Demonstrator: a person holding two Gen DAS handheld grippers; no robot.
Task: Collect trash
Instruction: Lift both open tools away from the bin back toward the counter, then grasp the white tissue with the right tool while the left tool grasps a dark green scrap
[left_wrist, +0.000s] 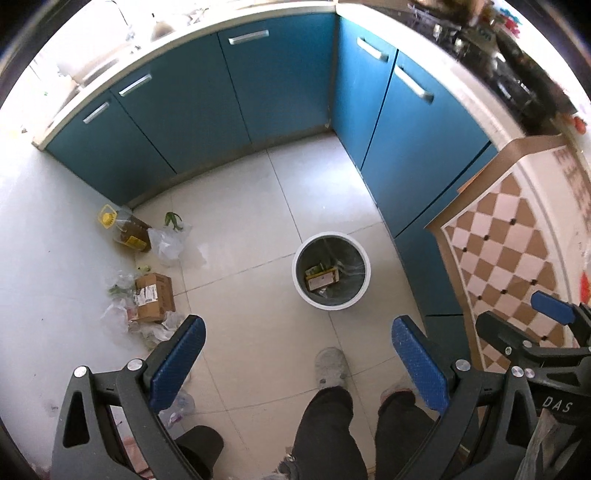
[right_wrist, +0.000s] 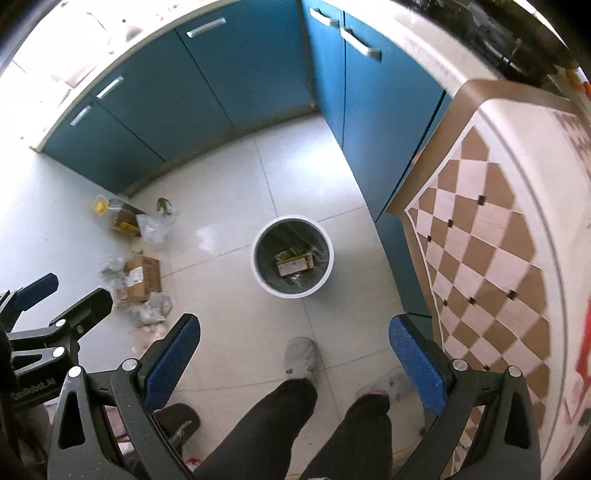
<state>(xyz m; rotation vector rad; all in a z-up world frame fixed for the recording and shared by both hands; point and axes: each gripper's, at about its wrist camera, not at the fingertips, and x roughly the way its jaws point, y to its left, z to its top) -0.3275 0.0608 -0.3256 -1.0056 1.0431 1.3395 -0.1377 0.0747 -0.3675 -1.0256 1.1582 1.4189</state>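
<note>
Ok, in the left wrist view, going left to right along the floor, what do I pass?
Yellow-capped oil bottle → clear plastic bag with green leaves → round white trash bin → brown-and-white checkered board leaning on the blue cabinets.

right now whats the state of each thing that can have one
left hand-held gripper: open, empty
right hand-held gripper: open, empty
trash bin: upright, lidless, a box inside
cardboard box: on floor, among plastic bags
oil bottle: lying on floor, capped
cabinet doors: closed
</note>
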